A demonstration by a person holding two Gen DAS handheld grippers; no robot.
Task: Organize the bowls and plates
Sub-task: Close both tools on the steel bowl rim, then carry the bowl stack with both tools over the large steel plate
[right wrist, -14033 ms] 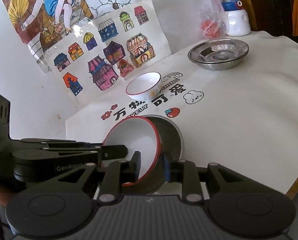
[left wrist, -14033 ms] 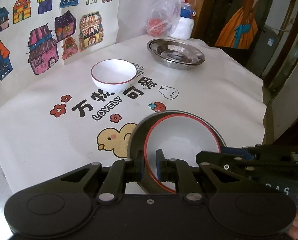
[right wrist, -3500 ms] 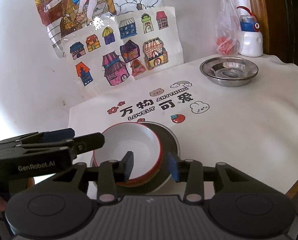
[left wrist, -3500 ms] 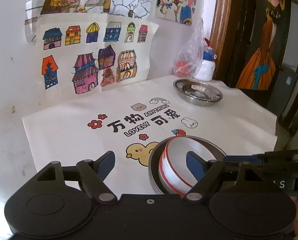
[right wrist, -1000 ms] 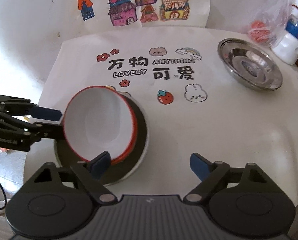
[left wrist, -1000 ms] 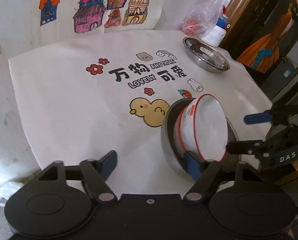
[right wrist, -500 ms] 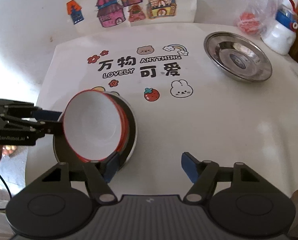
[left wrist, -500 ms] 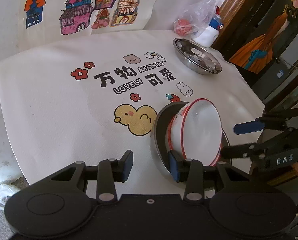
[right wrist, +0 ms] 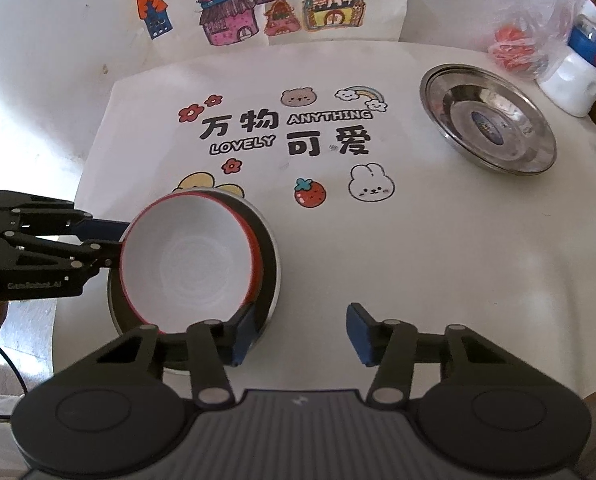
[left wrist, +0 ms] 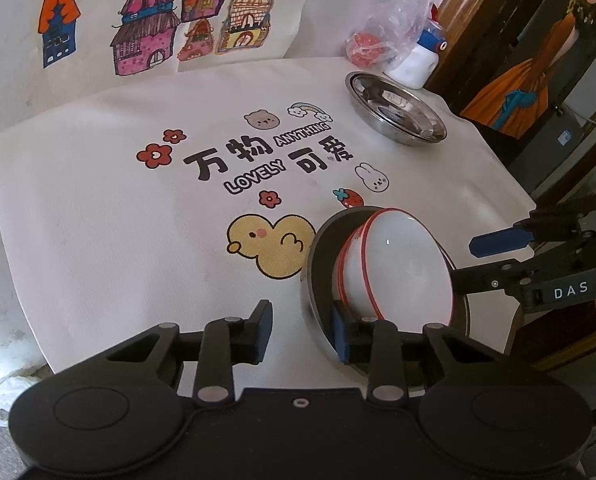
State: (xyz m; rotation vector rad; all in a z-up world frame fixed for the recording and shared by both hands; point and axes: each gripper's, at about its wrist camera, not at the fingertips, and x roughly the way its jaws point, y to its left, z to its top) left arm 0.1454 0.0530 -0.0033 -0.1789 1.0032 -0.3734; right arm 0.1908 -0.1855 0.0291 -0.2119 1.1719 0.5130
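at lower centre of the frame, the left hand-held gripper (left wrist: 301,330) has narrowed but remains open beside the nested red-rimmed white bowls (left wrist: 393,264) in the steel plate (left wrist: 317,256); the right hand-held gripper (right wrist: 298,332) gapes, so stacking looks done.

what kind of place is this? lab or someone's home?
Most likely a home, probably with a child: hand-coloured house drawings on the wall, a cartoon-print tablecloth on the table, and a child's bottle beside a plastic bag.
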